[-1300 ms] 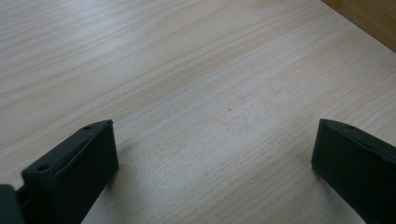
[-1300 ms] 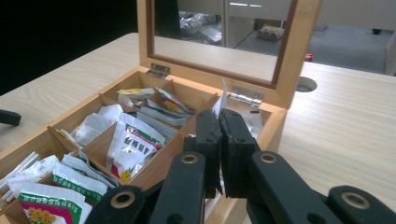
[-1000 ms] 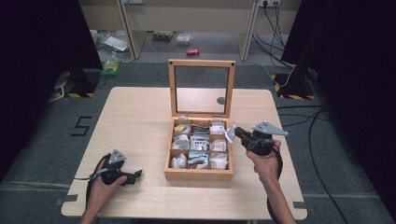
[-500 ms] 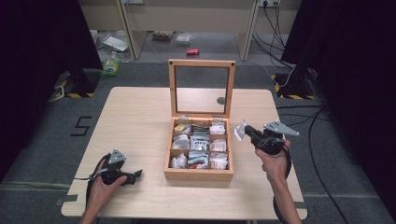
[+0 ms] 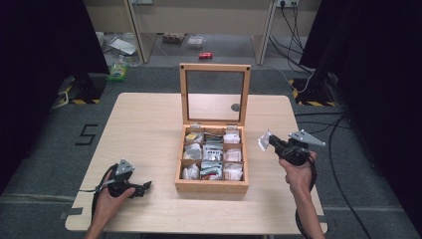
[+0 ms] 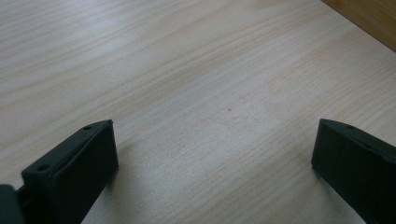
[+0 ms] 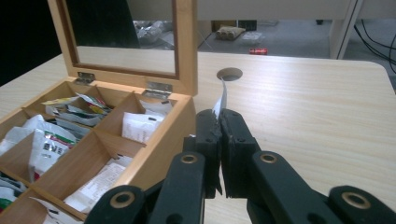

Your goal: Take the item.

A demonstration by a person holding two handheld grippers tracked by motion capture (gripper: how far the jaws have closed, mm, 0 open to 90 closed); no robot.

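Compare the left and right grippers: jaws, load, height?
The left gripper has its jaws wide apart with nothing between them; the right gripper is shut on a white packet. The left sits low over the bare table; the right is raised beside the wooden box. Both have black jaws.

Most of the thin white paper sachet (image 7: pixel 220 100) is hidden between the closed jaws of the right claw (image 7: pixel 218 122); just its top edge is seen, print unreadable. In the high view, sachet (image 5: pixel 263 141) is too small for detail. Labels on the packets in the open wooden compartment box (image 7: pixel 163 140) are blurred, and the box is cut off by the left and bottom edges. Jaws of the left claw (image 6: pixel 212 154) are cropped at the bottom. The pale wooden bench (image 6: pixel 196 74) runs past every edge.
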